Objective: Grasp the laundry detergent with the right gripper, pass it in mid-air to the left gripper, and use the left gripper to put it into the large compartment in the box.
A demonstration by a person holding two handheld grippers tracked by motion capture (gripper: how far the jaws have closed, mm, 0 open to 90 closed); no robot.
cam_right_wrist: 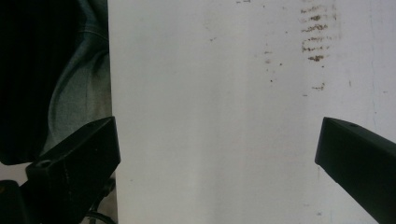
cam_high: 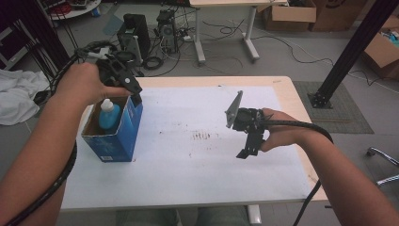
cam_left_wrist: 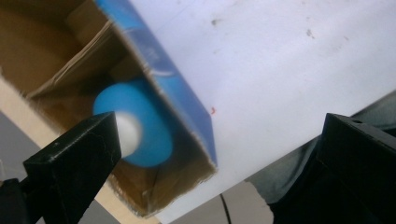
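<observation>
Worktop (cam_high: pixel 197 188): white sheet over a pale wood top, wood showing along the far and right edges. Wide bare stretch from the middle across to the right edge, marked by small brown stains (cam_high: pixel 202 136) near the centre.

Blue carton (cam_high: pixel 115 129): stands upright near the left edge of the worktop, top flaps open, brown card inside. Its left side sits close to the worktop's left edge; open surface to its right.

Blue bottle (cam_high: pixel 108 114): upright inside the carton, white cap uppermost, body below the carton's rim. In the left gripper view it lies within the brown interior, against the blue wall.

Left hand-held gripper (cam_high: pixel 136 96): above the carton's far right corner, pointing down, jaws spread wide with nothing between the pads; the bottle sits beyond one jaw, not clamped. Left forearm enters from the lower left, cable trailing along it.

Right hand-held gripper (cam_high: pixel 248 149): held over bare worktop right of centre, well apart from the carton, pointing down toward the near edge. Jaws spread wide, empty. Grey three-cornered plate on top, tilted.
</observation>
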